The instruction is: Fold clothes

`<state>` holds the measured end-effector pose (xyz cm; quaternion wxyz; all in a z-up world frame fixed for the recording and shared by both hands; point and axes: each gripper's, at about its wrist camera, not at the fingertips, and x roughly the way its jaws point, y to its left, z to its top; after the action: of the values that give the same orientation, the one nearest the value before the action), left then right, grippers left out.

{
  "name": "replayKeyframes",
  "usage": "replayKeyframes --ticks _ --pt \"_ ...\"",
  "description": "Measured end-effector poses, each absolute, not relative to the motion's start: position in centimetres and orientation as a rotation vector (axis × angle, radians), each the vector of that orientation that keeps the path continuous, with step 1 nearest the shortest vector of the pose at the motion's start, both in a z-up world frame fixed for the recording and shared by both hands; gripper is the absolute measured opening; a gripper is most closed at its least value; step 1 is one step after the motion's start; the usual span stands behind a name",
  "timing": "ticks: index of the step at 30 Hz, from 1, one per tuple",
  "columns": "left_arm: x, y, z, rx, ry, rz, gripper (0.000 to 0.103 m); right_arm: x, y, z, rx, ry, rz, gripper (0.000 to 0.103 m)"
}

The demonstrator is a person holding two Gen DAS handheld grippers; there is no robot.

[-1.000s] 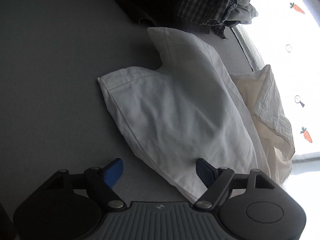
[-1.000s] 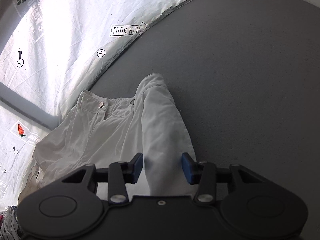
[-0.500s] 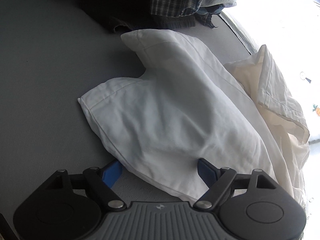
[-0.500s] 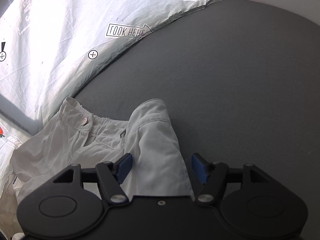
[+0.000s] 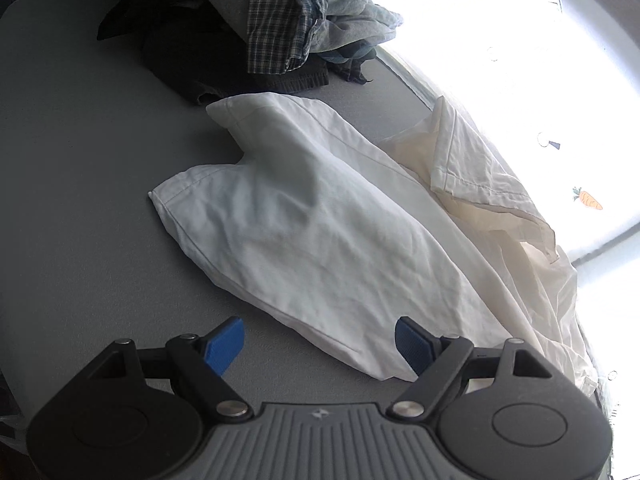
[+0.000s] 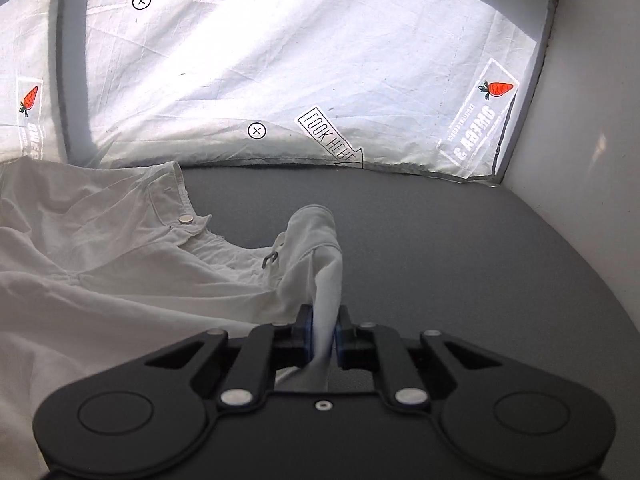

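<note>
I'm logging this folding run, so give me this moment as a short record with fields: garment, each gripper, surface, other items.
garment: white cotton trousers lying crumpled on the table, waistband button visible
right gripper: shut, pinching a fold of the trousers' fabric
left gripper: open, blue pads either side of a trouser-leg edge, not gripping
surface: grey table top
other items: heap of dark and checked clothes at the far end of the table; white printed sheet with carrot marks behind the table
</note>
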<state>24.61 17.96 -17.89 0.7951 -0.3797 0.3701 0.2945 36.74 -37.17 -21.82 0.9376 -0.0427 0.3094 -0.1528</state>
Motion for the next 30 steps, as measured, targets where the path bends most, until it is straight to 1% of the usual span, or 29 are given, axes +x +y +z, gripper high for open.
replayKeyframes --ticks 2,6,11,15,18,19,21,22,24,30 --pt "24.1 16.8 -17.7 -0.814 0.786 0.622 0.083 36.3 -37.3 -21.1 -0.157 0.6 -0.316 0.01" --pt "22.5 14.6 -17.4 -0.786 0.782 0.621 0.083 35.4 -40.4 -19.1 -0.202 0.52 -0.377 0.01" --pt "20.2 13.1 -17.7 -0.816 0.767 0.644 0.083 34.3 -44.6 -17.5 -0.274 0.448 -0.515 0.01" --pt "19.1 12.4 -18.6 -0.829 0.779 0.671 0.083 32.8 -50.9 -16.5 -0.137 0.468 -0.69 0.01" --pt "18.8 12.4 -19.5 -0.838 0.798 0.686 0.083 31.5 -55.9 -18.1 0.036 0.569 -0.785 0.011" --pt "18.8 12.5 -19.8 -0.84 0.805 0.69 0.083 30.9 -56.9 -19.2 0.083 0.605 -0.789 0.015" --pt "19.1 13.1 -20.5 -0.84 0.824 0.703 0.083 29.7 -57.5 -21.6 0.126 0.677 -0.793 0.019" --pt "19.3 13.3 -20.8 -0.838 0.832 0.707 0.083 29.1 -57.2 -22.6 0.117 0.703 -0.8 0.027" --pt "19.7 13.9 -21.5 -0.834 0.845 0.714 0.083 27.7 -56.6 -24.1 0.159 0.732 -0.808 0.04" --pt "21.8 15.6 -23.2 -0.805 0.862 0.729 0.083 24.2 -55.8 -26.1 0.529 0.678 -0.79 0.045"
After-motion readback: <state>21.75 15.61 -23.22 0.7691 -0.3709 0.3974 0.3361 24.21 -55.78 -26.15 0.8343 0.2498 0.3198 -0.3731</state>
